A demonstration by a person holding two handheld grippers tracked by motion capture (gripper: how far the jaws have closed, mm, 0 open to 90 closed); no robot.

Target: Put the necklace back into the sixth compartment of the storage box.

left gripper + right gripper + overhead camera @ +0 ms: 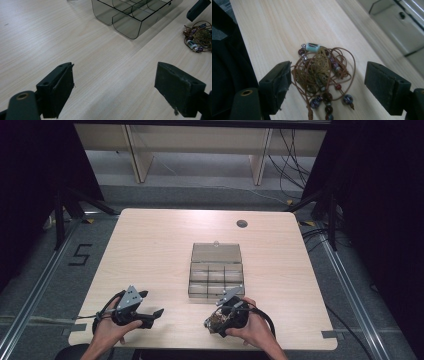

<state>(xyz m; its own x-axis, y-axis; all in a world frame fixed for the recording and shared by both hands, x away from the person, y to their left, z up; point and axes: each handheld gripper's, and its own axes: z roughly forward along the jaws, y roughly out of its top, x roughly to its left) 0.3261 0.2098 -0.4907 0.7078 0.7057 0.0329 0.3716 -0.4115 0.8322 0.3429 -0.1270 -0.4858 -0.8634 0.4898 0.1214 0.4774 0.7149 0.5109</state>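
A tangle of brown cord strung with beads, with a brass filigree pendant and a pale blue bead (322,72), lies on the wooden table near its front edge (215,322). My right gripper (332,87) hangs over it, open, with a jaw on either side of the heap; the left pad (278,85) sits right at the cord's edge. In the high view the right gripper (216,321) is in front of a clear smoky compartment box (216,277) whose lid stands open. My left gripper (115,92) is open over bare wood at the front left (156,318), nothing between its jaws.
The box (130,15) has several empty compartments and lies up and to the right in the left gripper view, the bead tangle (198,37) to its right. A round cable hole (242,223) sits at the table's far side. The table's front edge runs close by the tangle.
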